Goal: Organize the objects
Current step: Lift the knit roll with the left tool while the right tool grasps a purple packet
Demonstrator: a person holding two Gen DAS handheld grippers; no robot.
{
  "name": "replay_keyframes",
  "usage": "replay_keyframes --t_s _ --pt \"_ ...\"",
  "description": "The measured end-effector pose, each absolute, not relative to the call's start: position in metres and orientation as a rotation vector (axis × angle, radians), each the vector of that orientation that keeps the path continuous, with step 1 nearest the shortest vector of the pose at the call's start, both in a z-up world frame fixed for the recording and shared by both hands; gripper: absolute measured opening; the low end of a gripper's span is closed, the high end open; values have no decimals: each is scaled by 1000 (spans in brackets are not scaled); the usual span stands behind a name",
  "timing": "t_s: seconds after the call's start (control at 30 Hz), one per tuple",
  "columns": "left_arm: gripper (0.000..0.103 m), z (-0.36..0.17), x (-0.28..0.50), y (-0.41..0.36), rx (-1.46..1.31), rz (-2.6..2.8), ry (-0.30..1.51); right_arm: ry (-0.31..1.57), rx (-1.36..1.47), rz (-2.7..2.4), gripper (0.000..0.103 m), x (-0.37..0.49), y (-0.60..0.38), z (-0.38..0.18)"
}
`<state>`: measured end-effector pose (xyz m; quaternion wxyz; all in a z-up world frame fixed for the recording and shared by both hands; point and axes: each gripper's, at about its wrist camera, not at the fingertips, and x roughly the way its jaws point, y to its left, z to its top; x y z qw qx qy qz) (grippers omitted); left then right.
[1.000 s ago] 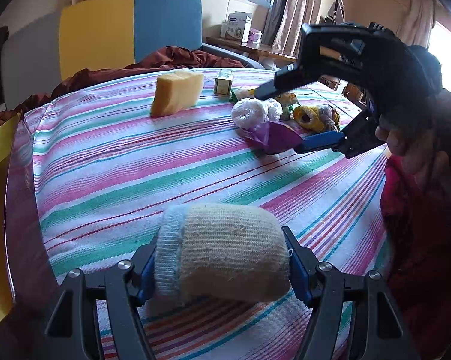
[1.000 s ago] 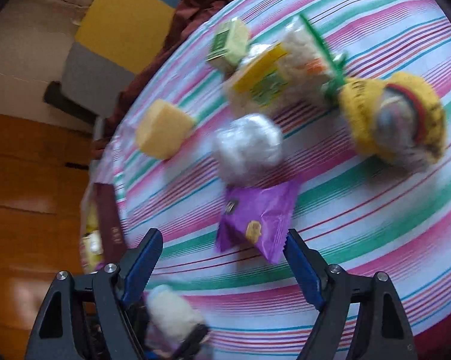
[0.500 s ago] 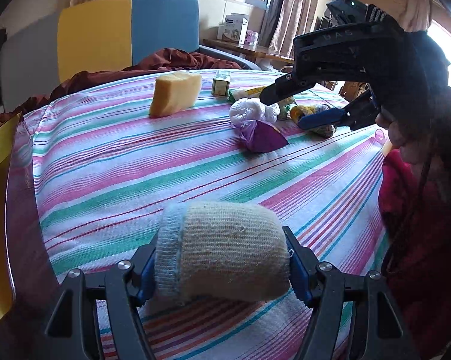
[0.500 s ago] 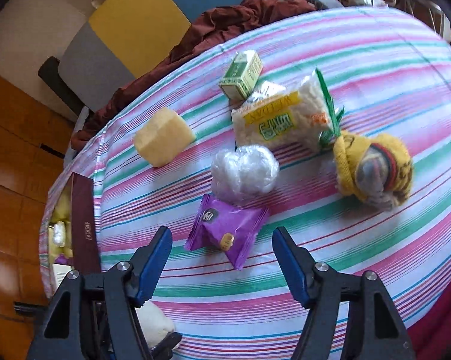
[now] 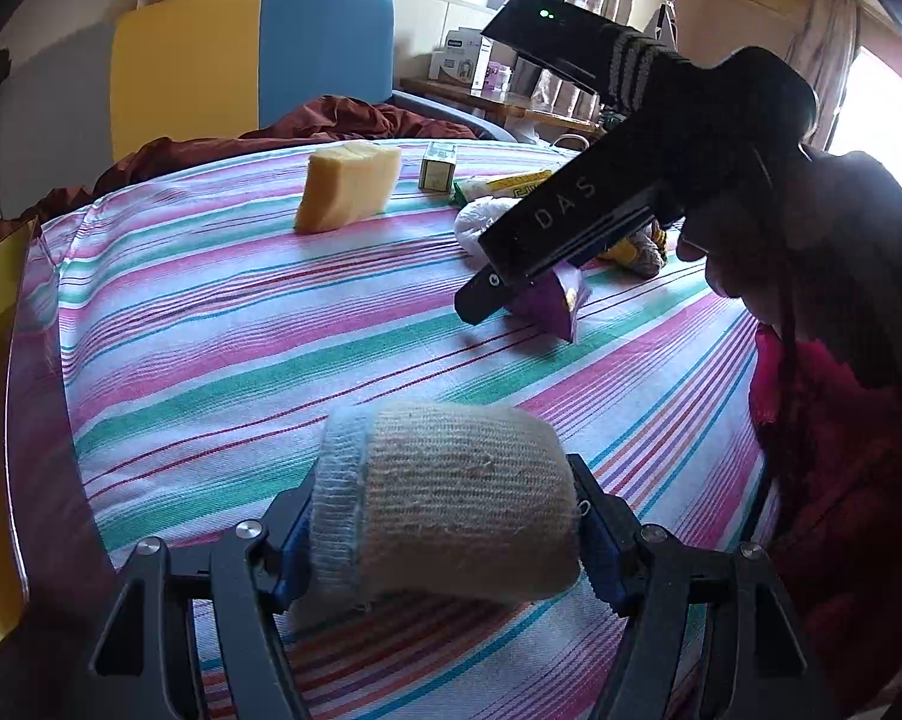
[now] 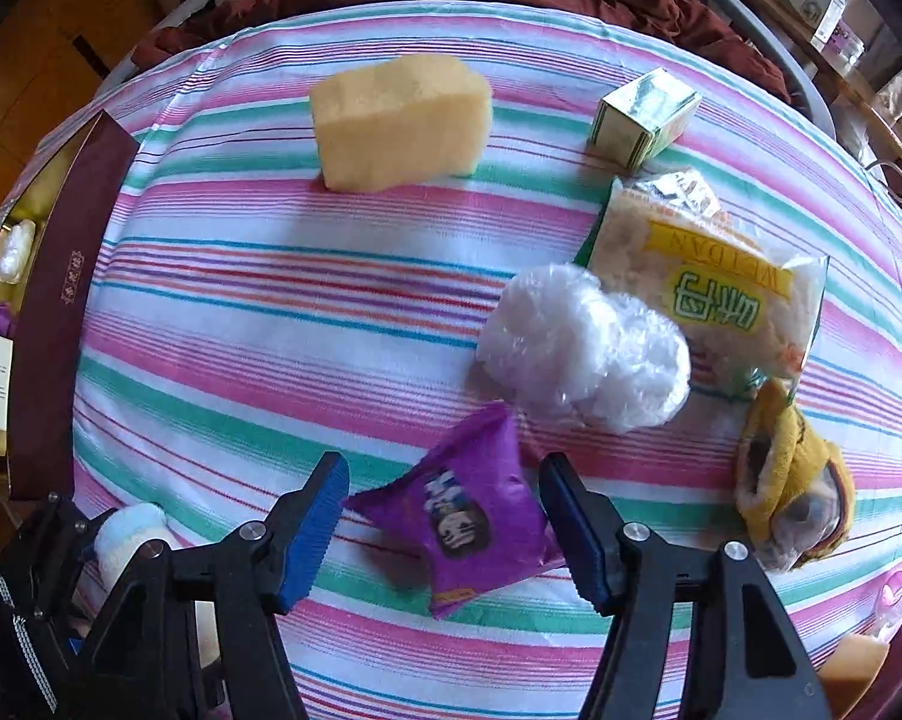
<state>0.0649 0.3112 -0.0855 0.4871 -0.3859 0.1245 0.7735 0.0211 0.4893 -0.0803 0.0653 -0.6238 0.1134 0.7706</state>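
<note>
The left gripper (image 5: 444, 546) is clamped on a rolled beige sock with a pale blue cuff (image 5: 444, 504), its blue pads pressing both ends just above the striped tablecloth (image 5: 222, 324). Only the left wrist view shows this grip plainly; in the right wrist view the sock appears as a small pale bundle at the lower left edge.

The right gripper (image 6: 444, 534) points steeply down over a purple snack packet (image 6: 469, 516). Its jaws are closing with the packet between them; the left pad seems to reach the packet's corner, and whether the right pad touches cannot be told. From the left wrist view that gripper is a dark shape held by a hand (image 5: 745, 252), hiding most of the packet.

The right wrist view alone lays out the rest: a yellow sponge block (image 6: 399, 120), a small green carton (image 6: 646, 111), a clear bag of snacks with a yellow label (image 6: 709, 282), a crumpled white plastic bundle (image 6: 583, 348) touching it, a yellow knitted item (image 6: 793, 480), and a maroon box (image 6: 60, 300) at the table's left edge.
</note>
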Motion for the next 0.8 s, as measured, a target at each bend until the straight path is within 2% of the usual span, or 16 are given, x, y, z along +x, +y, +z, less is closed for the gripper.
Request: replay_keyframes --t_s 0.17,0.23,0.3,0.47,0.53,0.6,0.67,0.73,0.8 --pt "73 -85 62 309 -943 1875 298 448 -1827 2365 67 32 491 -79" --pt "73 -85 62 308 -944 1873 299 484 -1805 2379 69 37 495 -77" --pt "73 -85 61 307 -944 1875 300 513 -1779 2379 77 43 500 -74" --pt "73 -85 65 308 -942 1879 311 515 -1780 2356 77 50 503 -75" --pt "73 -85 66 311 -942 1881 317 466 -1802 2331 71 47 497 -77" --pt "73 -85 66 312 -941 1883 320 407 -1797 2321 52 45 494 -80" --pt "73 -85 67 312 -939 1887 326 392 -1774 2338 51 45 495 -78" --pt "73 -85 66 313 -938 1891 330 376 -1767 2355 42 44 492 -78" --pt "72 -85 66 313 -943 1897 324 340 -1760 2369 43 41 489 -78"
